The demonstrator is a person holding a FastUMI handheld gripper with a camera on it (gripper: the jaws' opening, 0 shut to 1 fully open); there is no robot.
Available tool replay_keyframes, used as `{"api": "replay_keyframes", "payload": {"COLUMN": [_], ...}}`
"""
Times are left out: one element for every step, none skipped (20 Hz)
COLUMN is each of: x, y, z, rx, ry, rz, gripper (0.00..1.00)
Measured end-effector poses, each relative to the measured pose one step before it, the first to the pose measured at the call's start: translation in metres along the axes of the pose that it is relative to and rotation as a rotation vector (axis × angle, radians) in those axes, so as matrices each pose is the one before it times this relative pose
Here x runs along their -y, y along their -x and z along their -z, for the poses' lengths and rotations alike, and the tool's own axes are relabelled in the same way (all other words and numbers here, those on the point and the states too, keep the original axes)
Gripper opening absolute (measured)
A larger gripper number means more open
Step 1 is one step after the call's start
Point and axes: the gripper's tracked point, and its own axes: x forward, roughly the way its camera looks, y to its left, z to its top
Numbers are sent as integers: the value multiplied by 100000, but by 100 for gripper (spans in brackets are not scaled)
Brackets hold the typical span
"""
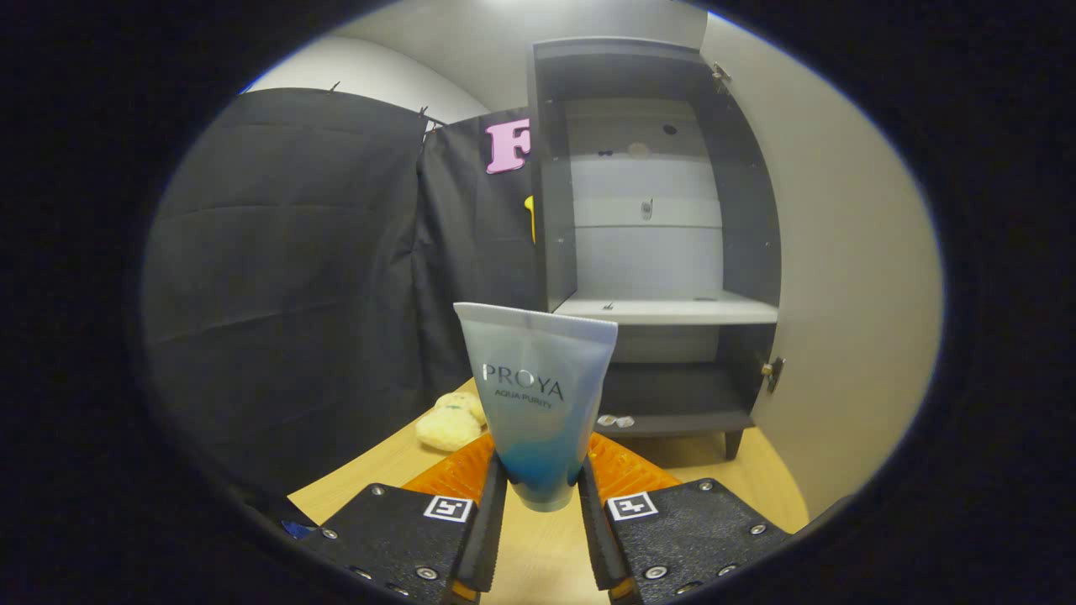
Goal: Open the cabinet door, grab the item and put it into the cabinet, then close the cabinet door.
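The room is dim. The brightest light sits on the pale wall at the top, above the tall dark grey cabinet [656, 244]. The white back panel inside the cabinet looks bright, but its lowest part is dark with shadow. The black cloth wall [286, 277] soaks up light and shows only faint folds. The soft see-through tube with a blue bottom [538, 403], squeezed between the tongs [542, 496], looks sharp. Straight lines bend near the sides. The light wooden table [538, 555] has a soft shine.
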Motion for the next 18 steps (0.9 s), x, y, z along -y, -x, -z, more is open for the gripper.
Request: {"api": "replay_keyframes", "payload": {"x": [1049,1019,896,920,806,761,649,587,633,496,66,-3,159,185,229,327,338,397], "y": [-485,-533,-873,-949,-1147,-1166,-1227,-1477,-1534,-1311,-1085,-1106,-1185,-1199,-1105,-1524,-1133,-1358], "z": [-2145,-1987,-1559,-1669,-1204,-1203,-1406,-1481,-1351,-1034,-437,-178,85,-154,-205,-26,28,-48], "rx": [2444,2388,1609,836,-218,63,936,1602,1728,1464,254,-1253,-1515,-959,-316,-698,-277,36], "ry": [1373,1274,382,-204,-660,-940,-433,1006,2178,1712,1483,515,-917,-1338,-463,1020,1260,1265], "rz": [1939,1593,1181,1193,1197,973,1071,1157,1161,517,-73,-300,-135,-91,259,137,322,439], "gripper": [44,44,44,44,44,44,44,44,44,44,44,44,44,44,44,44,44,44]}}
